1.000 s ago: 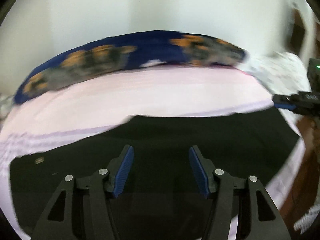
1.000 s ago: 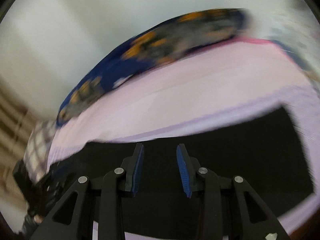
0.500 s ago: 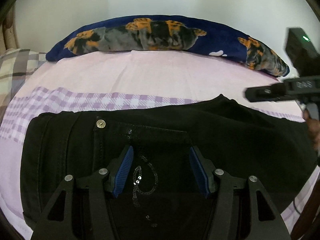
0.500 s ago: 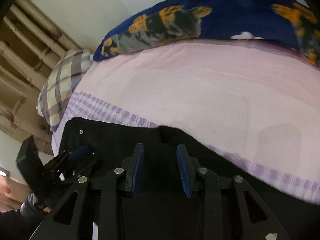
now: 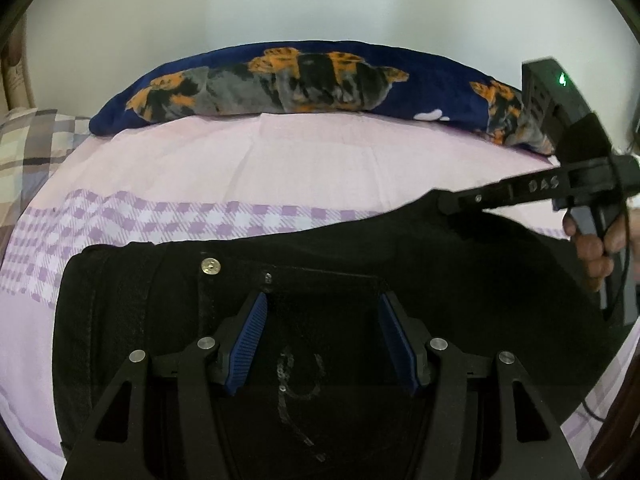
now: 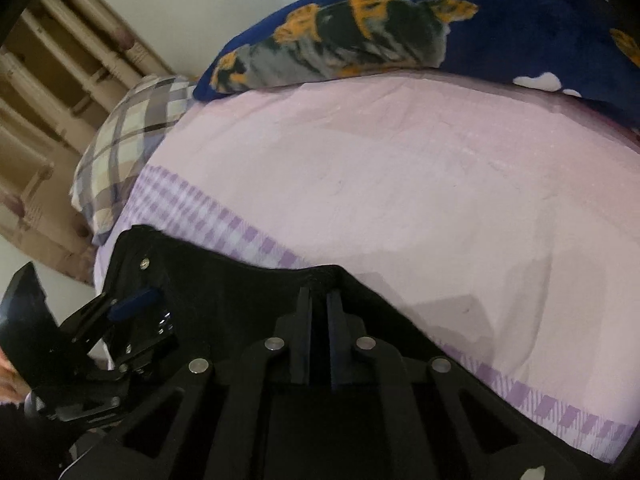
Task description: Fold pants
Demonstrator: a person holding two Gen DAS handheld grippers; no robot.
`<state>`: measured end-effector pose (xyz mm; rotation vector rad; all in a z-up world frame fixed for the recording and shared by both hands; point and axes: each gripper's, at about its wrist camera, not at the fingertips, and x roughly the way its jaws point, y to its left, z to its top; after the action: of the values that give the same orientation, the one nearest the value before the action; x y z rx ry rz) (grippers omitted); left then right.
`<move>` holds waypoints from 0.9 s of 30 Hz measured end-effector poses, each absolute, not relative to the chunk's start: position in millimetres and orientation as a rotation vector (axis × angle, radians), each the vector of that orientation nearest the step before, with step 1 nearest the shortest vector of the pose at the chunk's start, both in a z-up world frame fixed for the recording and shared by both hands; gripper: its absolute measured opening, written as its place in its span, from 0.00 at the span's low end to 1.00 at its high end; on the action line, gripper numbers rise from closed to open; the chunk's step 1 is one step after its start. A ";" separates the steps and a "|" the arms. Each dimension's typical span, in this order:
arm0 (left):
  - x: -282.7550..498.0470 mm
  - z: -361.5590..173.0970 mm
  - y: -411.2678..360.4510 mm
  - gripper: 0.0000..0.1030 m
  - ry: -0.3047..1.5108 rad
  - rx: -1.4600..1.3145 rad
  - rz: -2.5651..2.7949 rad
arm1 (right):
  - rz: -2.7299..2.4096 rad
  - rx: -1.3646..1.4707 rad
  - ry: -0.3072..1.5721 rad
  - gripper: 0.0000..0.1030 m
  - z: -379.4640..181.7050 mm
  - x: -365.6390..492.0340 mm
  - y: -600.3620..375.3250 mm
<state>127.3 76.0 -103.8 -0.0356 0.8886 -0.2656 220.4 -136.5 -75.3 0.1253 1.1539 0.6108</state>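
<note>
Pants: 1 black pair, lying flat on the bed near its front edge; long axis runs left to right in the left wrist view, waistband and metal button at the left end.
Left gripper: 1, jaws about half open above the sequinned pocket area, nothing between the pads.
Right gripper: 1, jaws pinched together on the far edge of the pants, raising a small peak of cloth.
Bed sheet: pink with 1 purple checked band.
Pillows: 1 navy pillow with orange-grey print; 1 plaid pillow.
Room: white wall; wooden headboard at the left.
</note>
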 end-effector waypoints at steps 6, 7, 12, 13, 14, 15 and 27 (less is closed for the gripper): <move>128.0 -115.6 79.2 0.57 0.894 -0.013 -0.249 | 0.524 0.093 1.121 0.07 -85.8 226.6 -129.1; 128.4 -116.6 78.1 0.57 0.895 -0.005 -0.245 | 0.517 0.082 1.115 0.09 -86.1 226.1 -127.4; 128.9 -110.1 74.7 0.57 0.913 -0.006 -0.225 | 0.482 0.119 1.100 0.35 -75.0 221.4 -135.4; 127.7 -107.6 76.3 0.57 0.912 -0.026 -0.229 | 0.465 0.149 1.070 0.35 -67.3 216.4 -143.0; 126.1 -104.8 77.9 0.57 0.908 -0.045 -0.233 | 0.450 0.175 1.039 0.35 -58.7 208.8 -152.6; 123.6 -101.6 78.4 0.57 0.904 -0.059 -0.237 | 0.441 0.189 1.014 0.35 -50.8 200.2 -162.0; 82.8 -111.2 37.3 0.58 0.948 0.062 -0.337 | 0.096 0.237 1.023 0.33 -70.3 129.2 -298.3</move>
<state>82.8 37.3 -111.2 0.0615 0.9484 -0.3370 129.2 -298.3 -70.3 0.2368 1.0232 0.0963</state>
